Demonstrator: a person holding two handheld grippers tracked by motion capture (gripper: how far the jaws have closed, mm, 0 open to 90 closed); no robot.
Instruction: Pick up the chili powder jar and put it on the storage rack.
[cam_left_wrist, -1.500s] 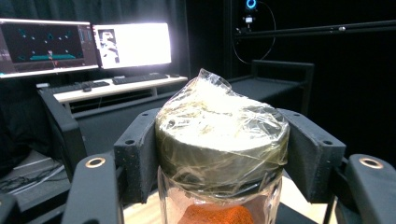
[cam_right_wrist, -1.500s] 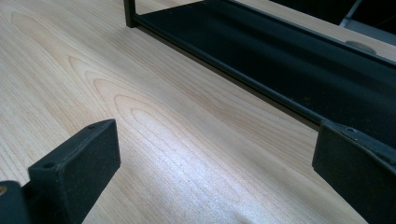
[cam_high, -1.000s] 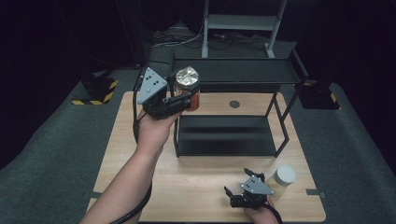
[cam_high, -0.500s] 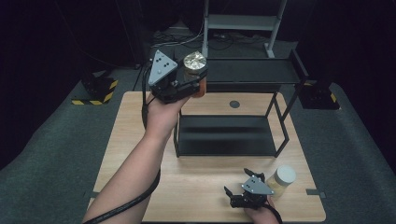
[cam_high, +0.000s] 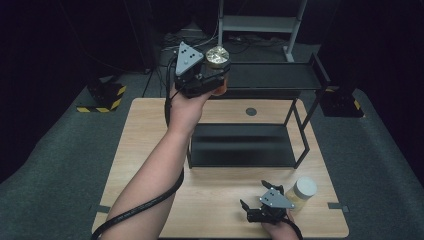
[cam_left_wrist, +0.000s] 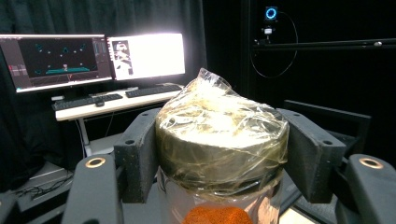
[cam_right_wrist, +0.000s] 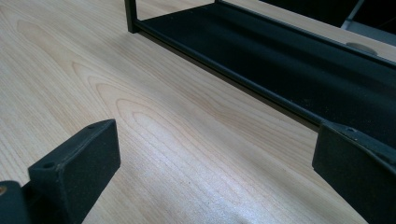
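Note:
My left gripper (cam_high: 216, 75) is raised at the left end of the black shelf's top tier (cam_high: 272, 76), shut on a jar (cam_high: 218, 57) with a gold lid wrapped in plastic film. In the left gripper view the jar (cam_left_wrist: 222, 140) sits between both jaws, with orange powder at its base. My right gripper (cam_high: 254, 209) rests open on the wooden table (cam_high: 150, 130) near the front edge. Its view shows bare wood (cam_right_wrist: 177, 121) between the spread jaws and the shelf's bottom tier (cam_right_wrist: 289, 56) ahead. A second jar with a white lid (cam_high: 303, 190) stands just right of the right gripper.
The black two-tier shelf stands mid-table, its lower tray (cam_high: 240, 145) bare. A round grey grommet (cam_high: 251, 111) is set in the table behind it. A desk with monitors (cam_left_wrist: 98, 58) lies beyond the table. A black cable (cam_high: 145, 205) trails from the left gripper.
My left gripper has lifted the gold-lidded jar up and to the right, from beside the shelf to the level of its top tier. The right gripper has stayed put.

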